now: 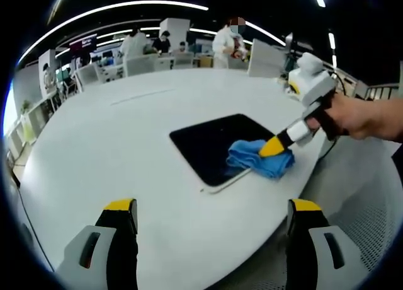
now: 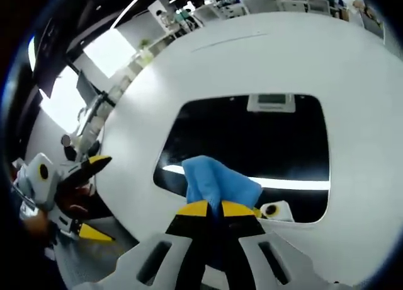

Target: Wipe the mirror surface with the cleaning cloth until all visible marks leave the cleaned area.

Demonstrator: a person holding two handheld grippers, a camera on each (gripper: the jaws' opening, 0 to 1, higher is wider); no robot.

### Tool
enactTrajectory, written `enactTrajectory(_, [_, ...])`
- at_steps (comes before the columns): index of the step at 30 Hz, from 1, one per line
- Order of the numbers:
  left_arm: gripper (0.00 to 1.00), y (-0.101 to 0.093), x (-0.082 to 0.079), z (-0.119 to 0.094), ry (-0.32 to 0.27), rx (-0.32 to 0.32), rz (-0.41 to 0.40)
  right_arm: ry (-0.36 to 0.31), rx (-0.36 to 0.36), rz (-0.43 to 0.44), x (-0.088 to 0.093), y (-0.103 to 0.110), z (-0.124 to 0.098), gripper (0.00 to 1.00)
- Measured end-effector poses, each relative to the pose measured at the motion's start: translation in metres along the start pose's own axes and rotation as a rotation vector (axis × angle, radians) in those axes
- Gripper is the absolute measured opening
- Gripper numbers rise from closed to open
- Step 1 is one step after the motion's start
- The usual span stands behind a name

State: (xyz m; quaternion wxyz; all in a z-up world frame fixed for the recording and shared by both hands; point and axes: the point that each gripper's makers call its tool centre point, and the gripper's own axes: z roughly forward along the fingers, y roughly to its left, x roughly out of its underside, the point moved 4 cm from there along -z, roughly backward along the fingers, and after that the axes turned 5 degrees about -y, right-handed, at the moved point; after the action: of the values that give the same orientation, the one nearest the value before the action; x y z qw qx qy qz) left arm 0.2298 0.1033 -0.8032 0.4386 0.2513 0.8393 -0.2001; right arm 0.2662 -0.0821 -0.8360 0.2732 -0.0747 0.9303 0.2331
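At the near right corner of the dark mirror [image 1: 217, 146], the right gripper [image 1: 276, 147] is seen in the left gripper view reaching in from the right, held by a hand [image 1: 352, 116] wrapped around its grey and white body, with the yellow-tipped jaws angled down and to the left onto the cleaning cloth [image 1: 259, 157]. In the right gripper view the same gripper [image 2: 214, 209] is shown from behind: its two black jaws with yellow tips are brought close together and are clamped on a bunched fold of the blue cloth [image 2: 217, 181], which is pressed against the mirror [image 2: 252, 142] near its lower edge. The cloth is soft and crumpled, with a matte weave. The mirror is a flat rounded rectangle, glossy and dark, framed by a thin pale rim; a bright ceiling strip and a light fixture are reflected in it. It is laid flat on a large, smooth, white round table [image 1: 126, 145]. The left gripper [image 1: 211, 217] is held low over the table's near edge, well apart from the mirror, with its jaws spread wide and nothing between them; it is also seen at the left of the right gripper view [image 2: 88, 195], gripped by a hand. Beyond the table, white chairs [image 1: 141, 64] and several standing people [image 1: 230, 44] are visible in an open office.
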Motion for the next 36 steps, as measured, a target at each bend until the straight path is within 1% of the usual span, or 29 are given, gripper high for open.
enactTrajectory(10, [0.99,0.000,0.000,0.000,0.001,0.001,-0.003,-0.003,0.005,-0.009,-0.001,0.000,0.001,0.00])
enactTrajectory(14, [0.99,0.000,0.001,0.000,0.003,0.003,-0.002,-0.006,0.020,-0.032,-0.006,-0.001,0.004,0.00])
enactTrajectory(24, [0.99,0.000,0.001,0.001,0.002,0.002,-0.008,-0.005,0.027,-0.039,-0.016,-0.003,0.010,0.00])
enactTrajectory(36, [0.99,0.001,0.002,0.000,0.008,-0.001,-0.011,-0.015,0.040,-0.040,-0.039,-0.012,0.022,0.00])
